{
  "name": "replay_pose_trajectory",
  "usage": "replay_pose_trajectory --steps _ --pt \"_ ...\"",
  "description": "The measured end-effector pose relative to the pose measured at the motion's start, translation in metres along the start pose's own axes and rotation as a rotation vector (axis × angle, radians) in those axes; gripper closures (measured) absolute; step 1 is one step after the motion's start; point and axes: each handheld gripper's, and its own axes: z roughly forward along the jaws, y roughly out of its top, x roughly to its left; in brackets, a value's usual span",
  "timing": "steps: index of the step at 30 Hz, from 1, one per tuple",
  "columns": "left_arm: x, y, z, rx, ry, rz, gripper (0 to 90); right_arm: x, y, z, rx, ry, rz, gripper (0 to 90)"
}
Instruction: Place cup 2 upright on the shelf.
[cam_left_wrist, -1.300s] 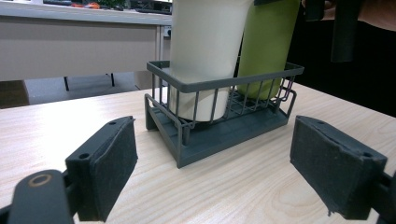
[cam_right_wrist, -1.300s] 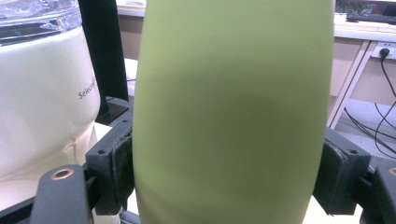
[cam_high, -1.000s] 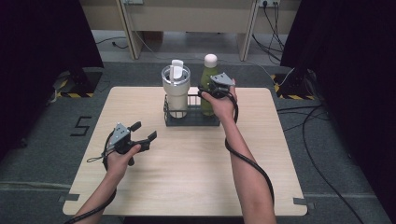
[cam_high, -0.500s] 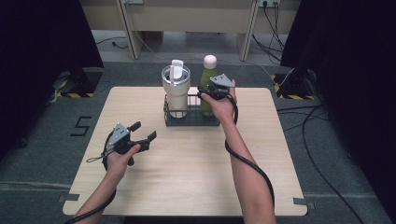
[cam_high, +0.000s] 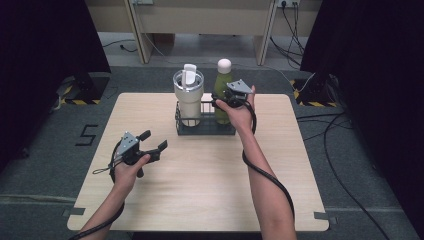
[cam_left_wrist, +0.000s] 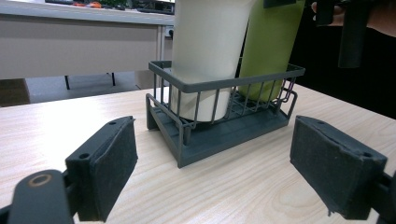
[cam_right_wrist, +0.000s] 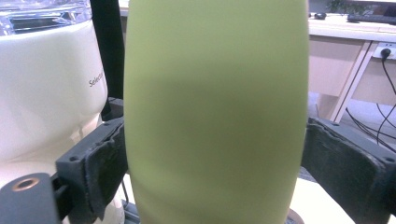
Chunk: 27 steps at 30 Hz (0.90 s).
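Upper centre of the high view: right tool (cam_high: 226, 100) at the green bottle (cam_high: 223, 92), unchanged over the last second; no lift begun. Bottle and white tumbler (cam_high: 188, 97) stand in the wire basket (cam_high: 205, 128). Right gripper view: pads (cam_right_wrist: 105, 161) flank the bottle, contact unclear. Left tool (cam_high: 152, 142), lower left, jaws wide, empty above the bench (cam_high: 210, 175).

Surface: light wooden table (cam_high: 210, 190).
On it: dark wire basket (cam_high: 205, 127), ahead of the left gripper (cam_high: 150, 145), directly beneath the right gripper (cam_high: 222, 100).
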Motion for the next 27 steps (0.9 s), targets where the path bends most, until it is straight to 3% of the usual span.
replay_pose_trajectory --steps 27 --pt "0.001 0.000 -0.001 0.004 0.011 0.002 14.1 -0.002 -0.006 -0.024 0.016 0.038 0.011 6.1"
